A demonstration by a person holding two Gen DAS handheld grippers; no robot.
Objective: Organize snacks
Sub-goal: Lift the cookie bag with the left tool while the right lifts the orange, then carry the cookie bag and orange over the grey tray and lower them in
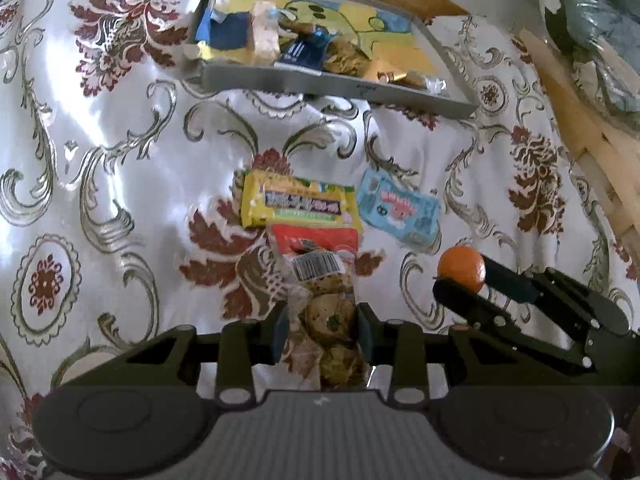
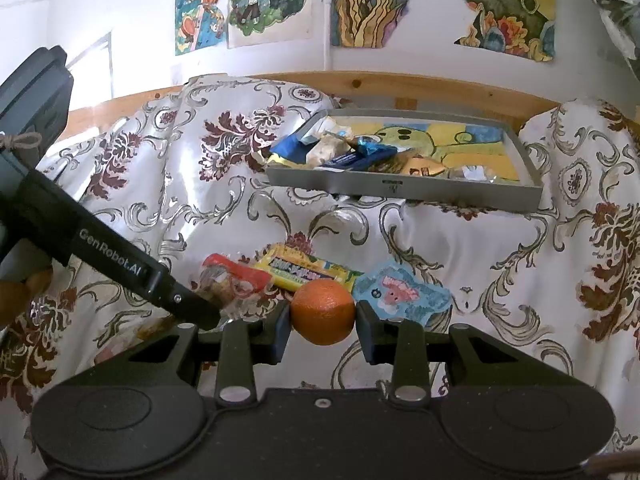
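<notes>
My left gripper (image 1: 322, 332) is shut on a clear cookie bag with a red top (image 1: 320, 280), lifted a little off the cloth. My right gripper (image 2: 323, 330) is shut on an orange (image 2: 323, 311); the left wrist view shows the same orange (image 1: 461, 268) at the lower right, between the right gripper's fingers (image 1: 460, 300). On the cloth lie a yellow snack bar (image 1: 296, 202) and a light blue packet (image 1: 400, 208). Farther back stands a grey tray (image 1: 332, 84) holding several wrapped snacks. The right wrist view shows the cookie bag (image 2: 234, 284), yellow bar (image 2: 308, 270), blue packet (image 2: 404, 292) and tray (image 2: 400, 188).
A white cloth with red and grey floral print (image 1: 100, 140) covers the surface. A wooden rail (image 2: 400, 84) runs behind the tray, with posters on the wall (image 2: 248, 0) above. Crumpled plastic (image 1: 592, 20) sits at the far right.
</notes>
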